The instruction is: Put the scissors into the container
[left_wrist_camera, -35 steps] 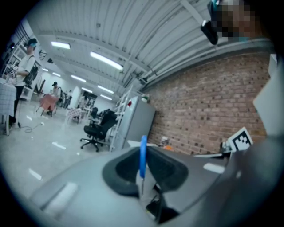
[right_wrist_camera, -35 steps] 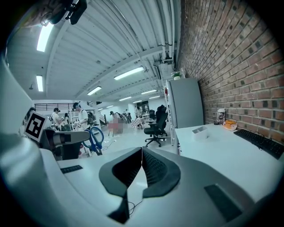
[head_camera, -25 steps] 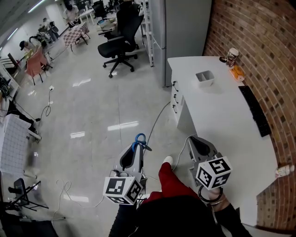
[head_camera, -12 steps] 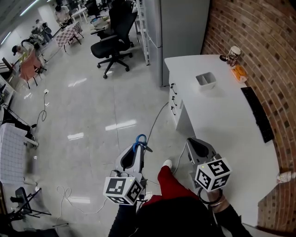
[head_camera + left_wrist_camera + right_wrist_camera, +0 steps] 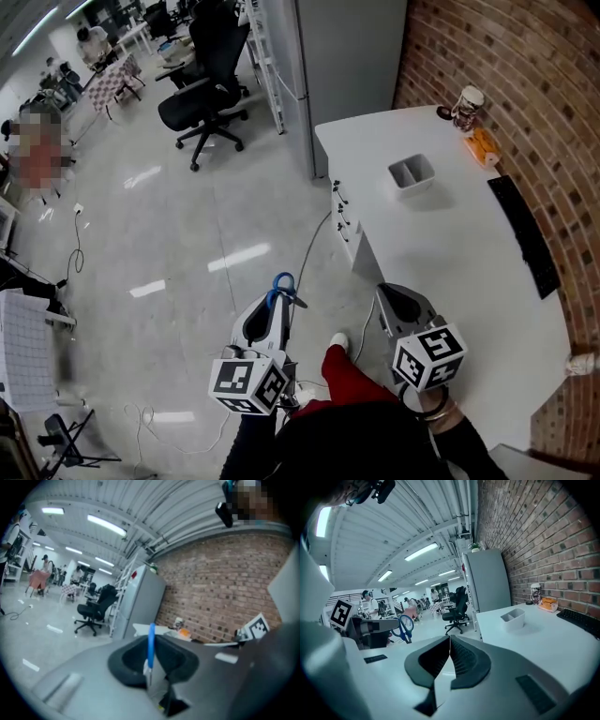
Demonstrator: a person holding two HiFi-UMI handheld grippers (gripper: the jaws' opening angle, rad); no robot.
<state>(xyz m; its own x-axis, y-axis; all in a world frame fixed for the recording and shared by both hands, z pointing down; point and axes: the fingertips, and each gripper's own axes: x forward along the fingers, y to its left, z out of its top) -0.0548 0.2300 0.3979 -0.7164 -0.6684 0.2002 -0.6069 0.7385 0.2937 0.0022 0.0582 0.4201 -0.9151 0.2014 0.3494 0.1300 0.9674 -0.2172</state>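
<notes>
The scissors [image 5: 283, 283] had blue loop handles and were clamped edge-on between the jaws of the left gripper [image 5: 277, 304], handles poking out past the jaw tips and blades tucked back out of sight, carried above the floor and well apart from the desk [image 5: 450, 253]. The container [image 5: 412, 174] was a small white rectangular tub split into 2 open compartments, both looking empty, standing upright on the white desk toward its far end, near the brick wall.

A white desk [image 5: 450, 253] stands along a brick wall [image 5: 544, 94]. Beyond its far edge are a glossy grey floor [image 5: 187, 244], a black office chair [image 5: 197, 103] and a tall grey cabinet [image 5: 337, 56].
</notes>
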